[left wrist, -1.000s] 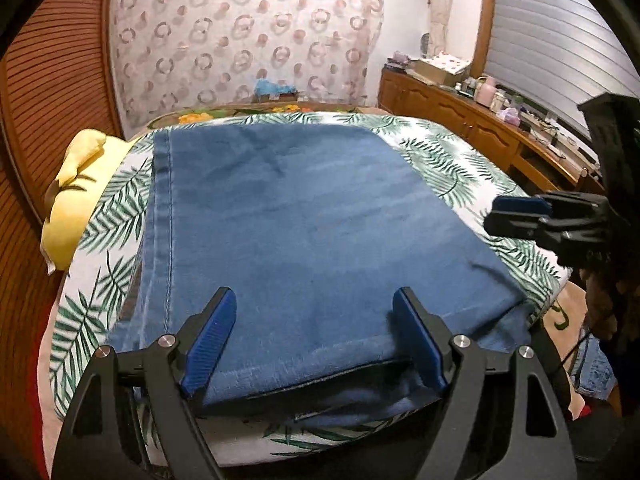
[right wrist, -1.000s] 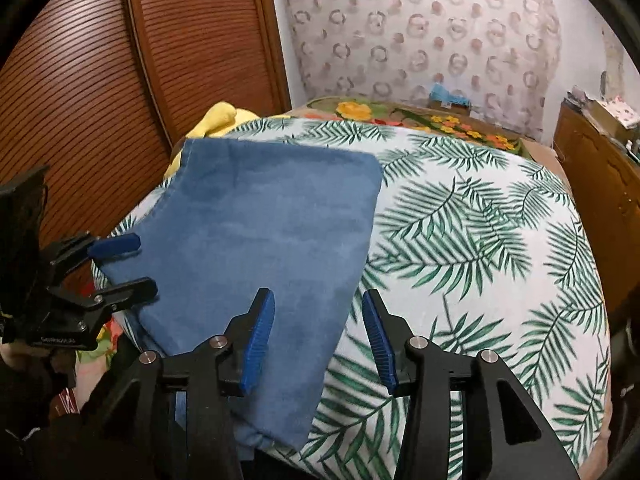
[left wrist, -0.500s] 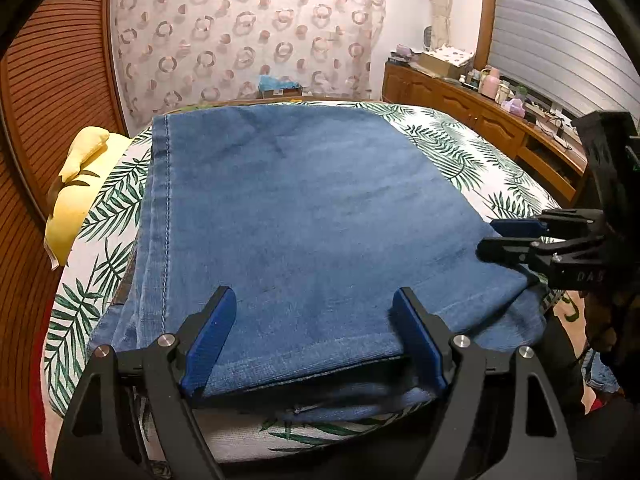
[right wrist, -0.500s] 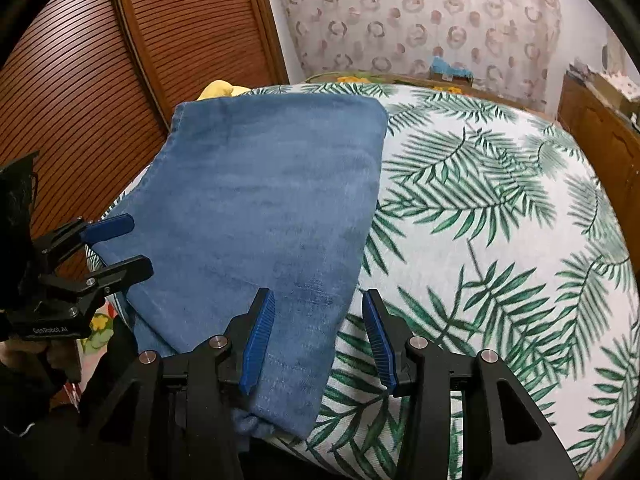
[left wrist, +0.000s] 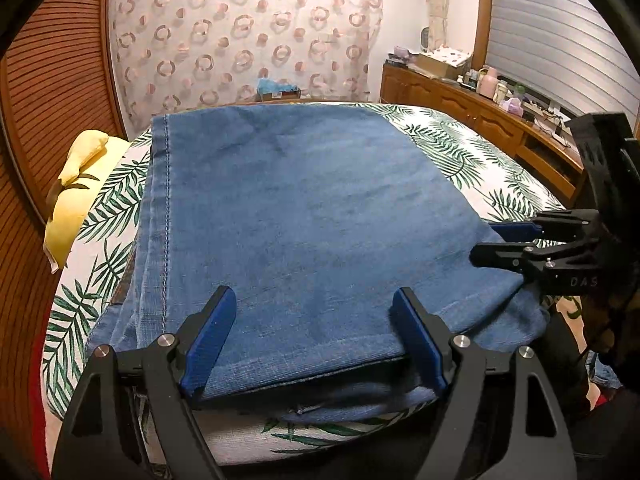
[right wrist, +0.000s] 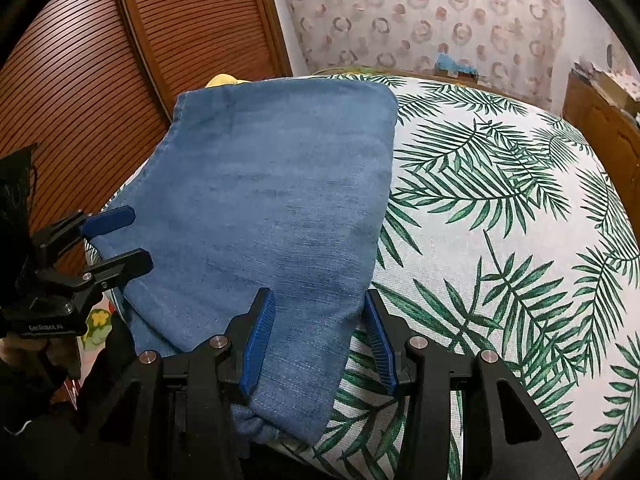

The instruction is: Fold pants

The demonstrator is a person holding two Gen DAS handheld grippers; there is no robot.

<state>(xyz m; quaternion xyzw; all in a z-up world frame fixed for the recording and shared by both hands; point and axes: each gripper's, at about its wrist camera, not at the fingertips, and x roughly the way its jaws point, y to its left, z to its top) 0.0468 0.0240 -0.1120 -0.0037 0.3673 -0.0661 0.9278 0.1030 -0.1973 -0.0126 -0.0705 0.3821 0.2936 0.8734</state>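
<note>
Blue jeans [left wrist: 304,216], folded into a flat rectangle, lie on the palm-leaf bed sheet [right wrist: 500,208]. My left gripper [left wrist: 316,320] hovers open and wide over the near hem, its blue pads on either side of the denim without pinching it. My right gripper [right wrist: 320,328] stands about half open at the near right corner of the jeans [right wrist: 272,208]; the cloth's edge runs between its fingers, and the pads do not press on it. Each view also shows the other tool: the right gripper [left wrist: 508,244] at the right edge, the left gripper [right wrist: 116,236] at the left edge.
A yellow pillow [left wrist: 76,196] lies at the bed's far left by the louvred wooden doors [right wrist: 80,60]. A wooden sideboard [left wrist: 480,116] with small items runs along the right wall. A patterned curtain [left wrist: 248,40] hangs behind the bed. A person's dark sleeve [right wrist: 36,392] shows lower left.
Both grippers have come lower and closer to the jeans' near edge. The right one has sunk to the near right corner. Neither has changed its opening.
</note>
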